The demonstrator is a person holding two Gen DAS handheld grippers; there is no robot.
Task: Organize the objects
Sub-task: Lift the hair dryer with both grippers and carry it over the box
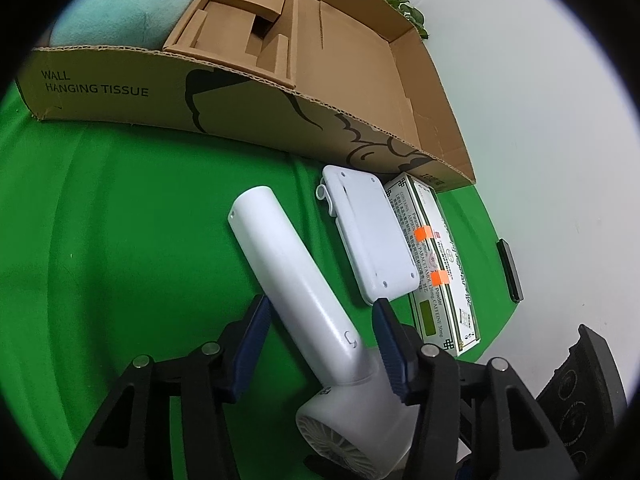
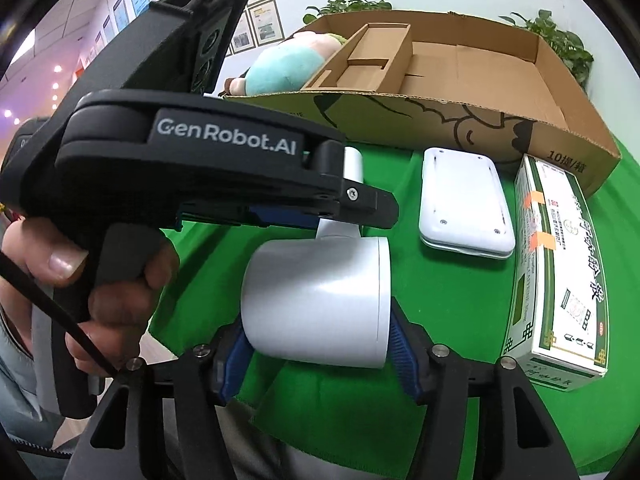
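A white hair dryer point(image 1: 288, 256) lies across the green cloth, its handle pointing toward the cardboard box. My left gripper point(image 1: 320, 306) straddles that handle; the left pad sits against it and a gap shows at the right pad, so it is open. In the right wrist view my right gripper point(image 2: 318, 320) is shut on the dryer's round barrel point(image 2: 320, 292), blue pads pressing both sides. The left gripper point(image 2: 360, 204), held by a hand point(image 2: 116, 304), reaches over the handle from the left.
A large open cardboard box point(image 2: 420, 120) with a cardboard insert point(image 2: 360, 60) stands behind. A flat white case point(image 2: 464, 204) and a green-and-white medicine box point(image 2: 560, 272) lie to the right. A plush toy point(image 2: 280, 68) is behind the box, and a black slab point(image 1: 510, 270) at the cloth's edge.
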